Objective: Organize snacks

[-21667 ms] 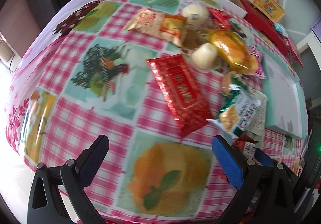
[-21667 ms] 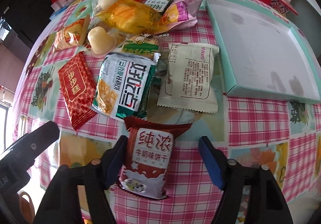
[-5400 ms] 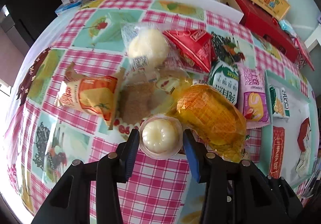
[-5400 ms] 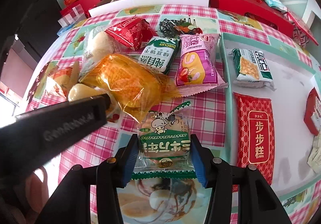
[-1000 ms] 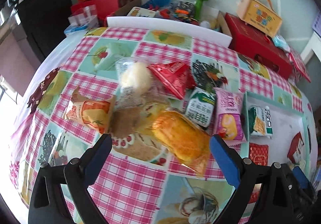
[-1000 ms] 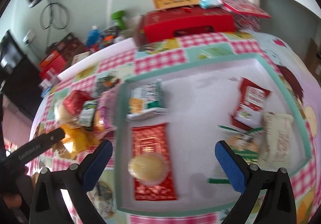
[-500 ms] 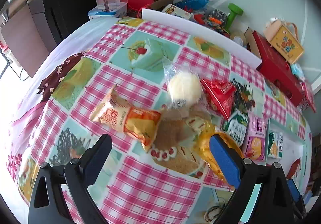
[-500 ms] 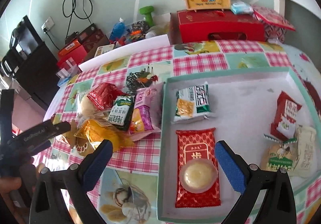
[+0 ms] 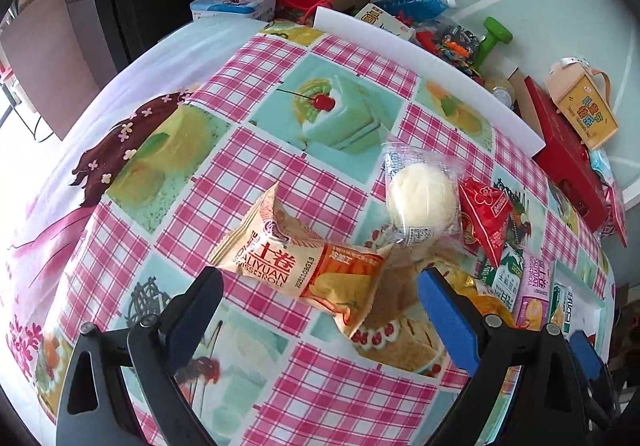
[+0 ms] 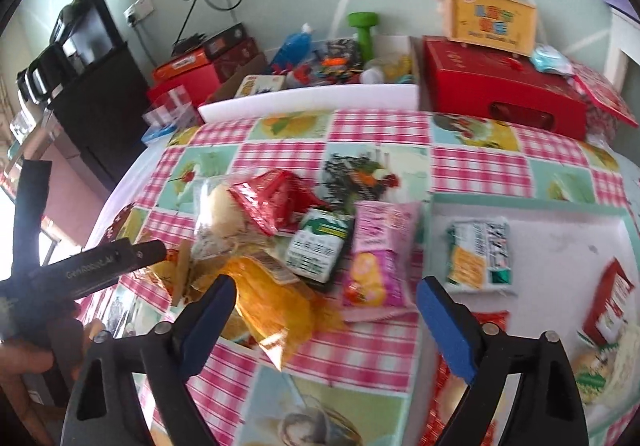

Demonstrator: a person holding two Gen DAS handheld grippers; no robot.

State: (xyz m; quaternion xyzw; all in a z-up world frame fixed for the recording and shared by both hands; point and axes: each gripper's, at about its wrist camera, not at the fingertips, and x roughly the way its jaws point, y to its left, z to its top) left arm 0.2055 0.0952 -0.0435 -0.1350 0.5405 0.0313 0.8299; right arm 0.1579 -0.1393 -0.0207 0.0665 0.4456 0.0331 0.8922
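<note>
My left gripper (image 9: 320, 300) is open and hovers just short of the Swiss roll packet (image 9: 296, 264), which lies flat on the checked cloth. Behind it sit a wrapped white bun (image 9: 420, 202) and a red triangular packet (image 9: 484, 218). My right gripper (image 10: 326, 310) is open with its jaws closing and no pad touching anything. The orange bag (image 10: 272, 302) lies by its left finger, and the pink packet (image 10: 378, 254) and the green packet (image 10: 320, 250) lie just beyond. The tray (image 10: 520, 202) at the right holds a green cracker packet (image 10: 480, 250) and a red packet (image 10: 608, 298).
The left gripper's black body (image 10: 100, 266) and a hand (image 10: 24, 358) reach in from the left of the right wrist view. Red boxes (image 10: 500, 86), a yellow carry box (image 10: 492, 18) and clutter stand past the table's far edge. A white board (image 9: 420, 54) lines that edge.
Both views have swung left, away from the tray and over the loose snacks. The right jaws have narrowed. The left gripper has come up to the Swiss roll packet.
</note>
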